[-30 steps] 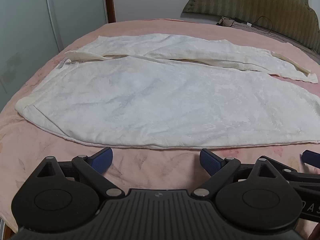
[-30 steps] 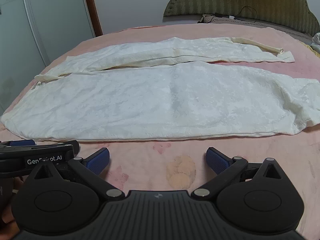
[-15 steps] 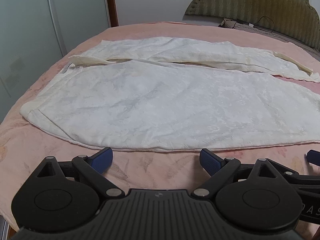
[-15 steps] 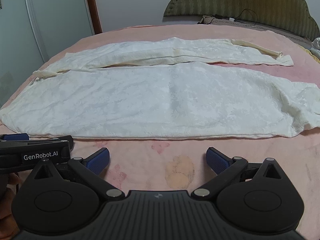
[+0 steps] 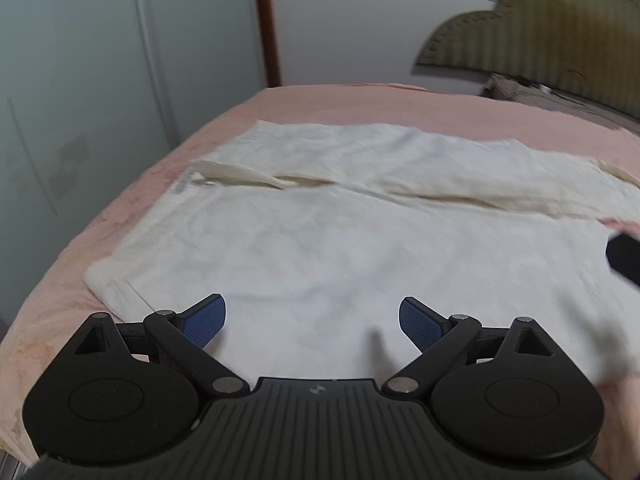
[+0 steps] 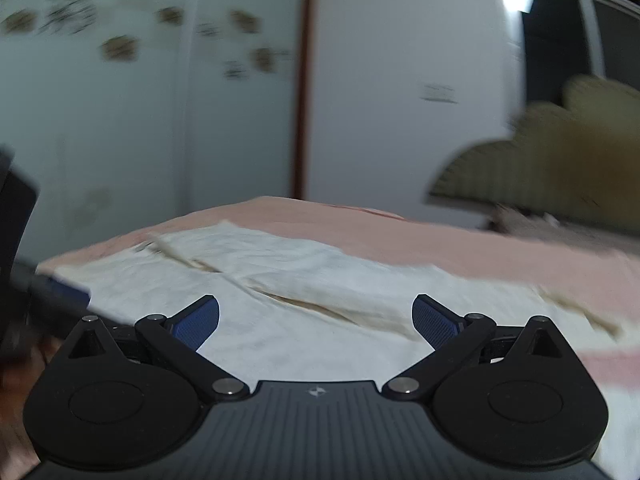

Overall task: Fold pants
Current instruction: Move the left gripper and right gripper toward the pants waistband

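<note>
Cream-white pants (image 5: 320, 232) lie flat across a pink bed (image 5: 380, 102), the two legs side by side, running off to the right. My left gripper (image 5: 312, 320) is open, its blue-padded fingertips over the near leg close to the waist end, nothing between them. In the right wrist view the pants (image 6: 304, 280) fill the lower half, with the slit between the legs running diagonally. My right gripper (image 6: 316, 318) is open too and hovers over the near leg. Both views are blurred by motion.
Pale wardrobe doors (image 5: 80, 100) stand left of the bed, beside a brown door frame (image 5: 268, 20). An olive padded headboard (image 5: 560, 40) is at the far right. The other gripper shows as a dark shape (image 6: 24, 280) at the left edge of the right wrist view.
Both grippers have moved forward from the bed's front edge to over the pants. The right wrist view has swung left and tilted up toward the wardrobe. Both stay open.
</note>
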`<state>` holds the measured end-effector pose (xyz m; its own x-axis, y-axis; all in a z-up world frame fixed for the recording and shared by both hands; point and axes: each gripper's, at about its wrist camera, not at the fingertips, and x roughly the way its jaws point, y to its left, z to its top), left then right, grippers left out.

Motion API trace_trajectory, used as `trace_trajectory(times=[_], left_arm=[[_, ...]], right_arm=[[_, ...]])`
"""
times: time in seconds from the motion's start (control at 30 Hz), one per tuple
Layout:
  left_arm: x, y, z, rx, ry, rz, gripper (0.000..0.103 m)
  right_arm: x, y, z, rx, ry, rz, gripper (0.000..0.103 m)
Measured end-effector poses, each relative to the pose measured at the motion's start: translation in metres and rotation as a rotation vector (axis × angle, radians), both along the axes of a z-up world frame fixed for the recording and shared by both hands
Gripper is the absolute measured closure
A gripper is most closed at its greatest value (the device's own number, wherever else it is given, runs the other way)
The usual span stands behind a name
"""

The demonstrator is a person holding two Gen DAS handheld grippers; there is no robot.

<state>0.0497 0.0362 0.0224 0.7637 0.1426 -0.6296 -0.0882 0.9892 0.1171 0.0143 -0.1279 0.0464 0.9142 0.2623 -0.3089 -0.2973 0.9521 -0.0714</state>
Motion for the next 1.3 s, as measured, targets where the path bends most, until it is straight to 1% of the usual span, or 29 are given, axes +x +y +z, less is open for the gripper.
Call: trace_trajectory(times=[0.1,0.17,0.23,0.3,0.37,0.43,0.5,0.63,0.67,0.77,0.83,0.87,0.9,0.97,1.03,1.07,1.1,1.13,1.17,1.2,1.27,1.3], left_arm=[[0.019,0.015,0.003,0.003,-0.009,0.065,0.007],[0.031,0.024,0.001,0.021,-0.015,0.106,0.007],[0.042,0.030,-0.004,0.050,-0.018,0.143,0.007],[0.051,0.034,-0.012,0.076,-0.017,0.166,0.007],[0.056,0.037,-0.021,0.083,-0.010,0.173,0.007],[0.059,0.037,-0.030,0.085,0.001,0.164,0.007],[0.061,0.036,-0.040,0.096,0.003,0.155,0.006],[0.056,0.032,-0.048,0.148,-0.062,0.145,0.002],[0.055,0.033,-0.050,0.147,-0.070,0.149,0.001],[0.054,0.034,-0.052,0.130,-0.074,0.157,0.001],[0.055,0.038,-0.052,0.095,-0.068,0.161,0.000],[0.057,0.041,-0.053,0.071,-0.065,0.162,0.000],[0.058,0.043,-0.053,0.052,-0.063,0.163,0.000],[0.058,0.045,-0.053,0.034,-0.062,0.163,0.000],[0.059,0.045,-0.054,0.035,-0.063,0.162,0.000],[0.060,0.045,-0.054,0.035,-0.064,0.161,0.000],[0.059,0.044,-0.053,0.035,-0.064,0.161,0.000],[0.059,0.045,-0.053,0.032,-0.065,0.161,0.000],[0.059,0.046,-0.053,0.030,-0.065,0.161,0.000],[0.060,0.046,-0.054,0.028,-0.066,0.161,0.000],[0.060,0.047,-0.053,0.028,-0.066,0.161,0.000],[0.061,0.047,-0.053,0.028,-0.066,0.161,0.000]], right_arm=[[0.038,0.007,-0.002,-0.062,0.052,0.055,0.000],[0.061,0.009,-0.003,-0.078,0.075,0.087,0.000],[0.085,0.009,-0.004,-0.078,0.123,0.074,0.000],[0.111,0.005,-0.008,-0.045,0.178,0.082,0.000],[0.135,0.001,-0.009,-0.018,0.198,0.103,0.000],[0.164,0.001,-0.010,-0.016,0.223,0.109,0.000],[0.192,0.001,-0.009,-0.014,0.241,0.140,0.000],[0.254,0.009,-0.009,-0.003,0.302,0.168,0.000],[0.271,0.012,-0.011,0.007,0.318,0.179,0.000],[0.318,0.021,-0.018,0.034,0.373,0.192,0.005],[0.344,0.024,-0.026,0.063,0.412,0.191,0.009],[0.357,0.026,-0.030,0.073,0.430,0.182,0.012],[0.371,0.029,-0.034,0.076,0.447,0.172,0.016],[0.390,0.032,-0.041,0.071,0.467,0.167,0.018],[0.406,0.036,-0.047,0.058,0.487,0.173,0.018],[0.413,0.037,-0.050,0.056,0.501,0.181,0.026],[0.418,0.038,-0.054,0.057,0.520,0.198,0.044],[0.422,0.039,-0.057,0.059,0.540,0.217,0.051],[0.423,0.040,-0.059,0.050,0.535,0.231,0.059],[0.421,0.040,-0.059,0.033,0.522,0.247,0.070],[0.412,0.040,-0.057,-0.006,0.490,0.280,0.080],[0.405,0.041,-0.056,-0.028,0.462,0.290,0.083]])
